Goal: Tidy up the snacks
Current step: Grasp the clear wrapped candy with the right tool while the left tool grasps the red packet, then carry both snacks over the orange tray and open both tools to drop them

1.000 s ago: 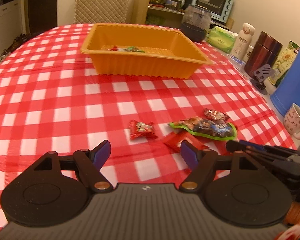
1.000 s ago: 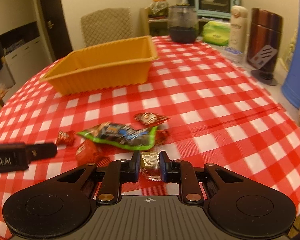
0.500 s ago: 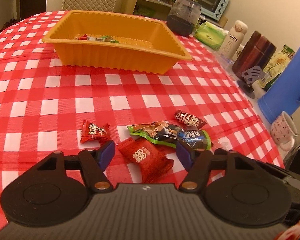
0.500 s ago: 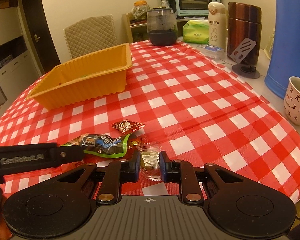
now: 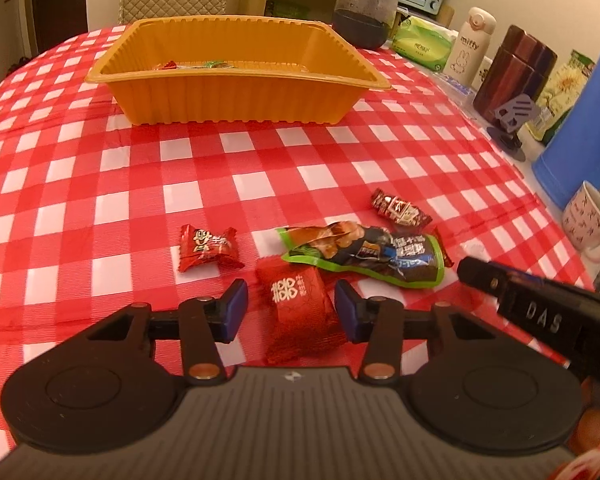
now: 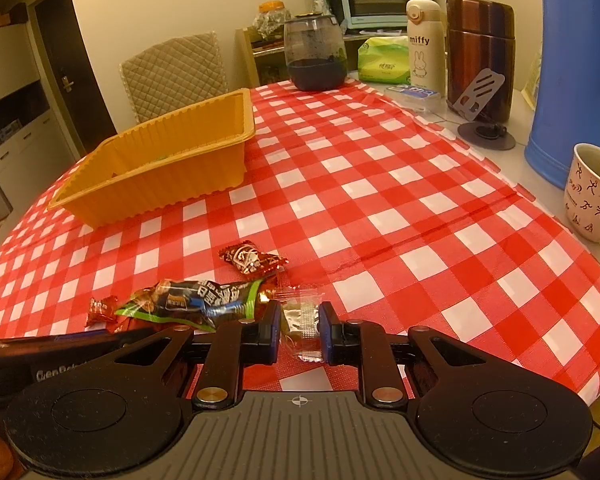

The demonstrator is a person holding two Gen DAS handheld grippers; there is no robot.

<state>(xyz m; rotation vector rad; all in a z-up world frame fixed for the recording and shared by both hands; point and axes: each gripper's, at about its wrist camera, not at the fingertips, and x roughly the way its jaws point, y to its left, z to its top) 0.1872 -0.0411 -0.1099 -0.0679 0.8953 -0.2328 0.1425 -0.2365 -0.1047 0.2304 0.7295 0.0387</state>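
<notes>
On the red-checked cloth lies a red square packet (image 5: 296, 320), between the blue pads of my left gripper (image 5: 291, 304). Its jaws are closing, and a thin gap still shows on each side of the packet. Beyond it are a small red candy (image 5: 206, 248), a green-edged pouch (image 5: 364, 254) and a dark red candy (image 5: 398, 208). My right gripper (image 6: 299, 328) is shut on a clear-wrapped candy (image 6: 302, 314), just right of the pouch (image 6: 196, 300). The orange tray (image 5: 236, 96) stands farther back with a few snacks inside (image 5: 196, 65).
Along the right table edge stand a blue jug (image 6: 572, 60), a patterned mug (image 6: 594, 192), a brown flask (image 6: 480, 48), a white bottle (image 6: 422, 44), a green tissue pack (image 6: 382, 60) and a dark glass jar (image 6: 314, 52). A quilted chair (image 6: 172, 76) is behind the tray.
My left gripper moved forward until the red packet lay between its pads, and its jaws narrowed. The right gripper kept its hold on the clear-wrapped candy and stayed about where it was.
</notes>
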